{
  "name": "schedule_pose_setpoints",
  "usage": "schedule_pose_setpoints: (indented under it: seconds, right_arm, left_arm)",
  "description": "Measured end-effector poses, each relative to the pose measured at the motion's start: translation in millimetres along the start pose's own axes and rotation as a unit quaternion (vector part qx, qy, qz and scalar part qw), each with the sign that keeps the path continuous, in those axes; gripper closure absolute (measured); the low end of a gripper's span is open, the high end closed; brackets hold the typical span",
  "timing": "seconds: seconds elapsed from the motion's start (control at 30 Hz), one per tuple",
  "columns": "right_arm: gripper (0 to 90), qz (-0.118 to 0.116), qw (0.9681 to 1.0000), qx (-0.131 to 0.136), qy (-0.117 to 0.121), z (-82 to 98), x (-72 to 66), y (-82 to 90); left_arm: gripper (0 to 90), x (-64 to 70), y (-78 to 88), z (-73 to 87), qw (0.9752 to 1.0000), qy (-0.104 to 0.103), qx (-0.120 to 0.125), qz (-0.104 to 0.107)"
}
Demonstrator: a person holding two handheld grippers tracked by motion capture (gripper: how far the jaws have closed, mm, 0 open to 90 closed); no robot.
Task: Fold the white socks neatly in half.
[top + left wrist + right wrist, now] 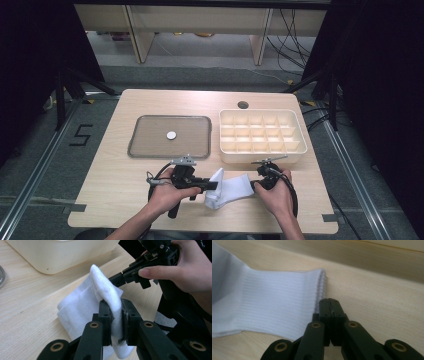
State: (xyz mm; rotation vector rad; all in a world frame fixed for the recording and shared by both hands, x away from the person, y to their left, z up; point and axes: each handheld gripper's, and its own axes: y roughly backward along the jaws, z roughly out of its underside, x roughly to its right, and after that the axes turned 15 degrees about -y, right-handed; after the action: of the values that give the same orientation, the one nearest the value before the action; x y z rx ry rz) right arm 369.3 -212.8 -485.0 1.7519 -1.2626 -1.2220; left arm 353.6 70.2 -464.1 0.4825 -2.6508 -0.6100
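- Left gripper, black jaws clamped on a fold of a white knit sock, soft and bunched, lifted at that end.
- Right gripper, jaws pressed together with nothing between them, tips just beside the ribbed cuff.
- Sock lies near the front edge of the pale woodgrain desk, between both grippers.
- Farther back: cream plastic divided box; flat grey rounded-rectangle tray with small white disc.

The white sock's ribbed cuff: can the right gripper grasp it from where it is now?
Probably yes. The right gripper is shut beside the sock cuff edge, nothing between them; it must open first. The left gripper holds the other end.
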Motion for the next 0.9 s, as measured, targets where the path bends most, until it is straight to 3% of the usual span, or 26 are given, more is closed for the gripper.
schedule_pose_setpoints:
  seconds: [0.1,0.17,0.23,0.27,0.33,0.43,0.47,0.53,0.63,0.67,0.73,0.9]
  right_arm:
    - [89.8,0.003,1.0000,0.003,0.003,0.1,-3.6,-0.7]
    - [89.8,0.006,0.9999,-0.003,-0.007,0.0,-8.1,-1.5]
    - [89.7,0.006,1.0000,-0.003,-0.002,0.2,-9.0,-2.3]
    - [89.7,-0.005,0.9999,-0.002,0.012,0.3,-9.5,-4.0]
    - [89.6,-0.008,0.9999,-0.004,0.010,1.0,-11.6,-5.4]
    - [89.6,-0.004,0.9998,0.003,0.021,1.1,-11.7,-6.7]
    - [89.5,0.006,1.0000,-0.007,-0.002,1.5,-15.5,-5.9]
    - [89.4,-0.002,0.9999,-0.005,0.014,1.5,-15.6,-8.1]
    - [89.4,0.005,0.9999,-0.011,-0.001,2.3,-18.7,-8.0]
    - [89.3,-0.003,0.9999,-0.004,0.014,2.4,-18.6,-9.3]
    - [89.3,0.005,0.9999,-0.012,0.002,3.1,-20.4,-8.4]
    - [89.2,-0.008,0.9998,-0.002,0.018,3.7,-22.4,-10.0]
  left_arm:
    - [79.2,-0.7,0.1,0.0,1.0000,0.000,-0.002,0.004]
    - [79.2,-0.8,0.1,-0.1,1.0000,0.001,-0.001,0.004]
    - [79.2,-0.9,0.1,-0.1,1.0000,0.001,-0.001,0.003]
    - [79.1,-1.2,0.0,0.0,1.0000,0.001,0.000,0.001]
    - [79.2,-2.0,-0.1,0.3,1.0000,0.001,-0.001,0.005]
    - [79.1,-2.0,-0.2,0.2,1.0000,0.001,-0.003,0.005]
    - [79.1,-1.7,-0.3,0.1,1.0000,0.000,-0.003,0.002]
    - [79.1,-1.6,-1.0,0.0,1.0000,0.001,-0.003,0.003]
    - [79.0,-1.0,-1.9,0.1,1.0000,0.003,-0.003,-0.002]
    - [79.0,-1.3,-2.7,0.5,1.0000,0.002,-0.004,-0.002]
    - [79.0,-1.8,-2.9,0.8,1.0000,0.000,-0.006,-0.002]
    - [78.9,-1.9,-3.8,1.3,1.0000,0.003,-0.007,-0.004]
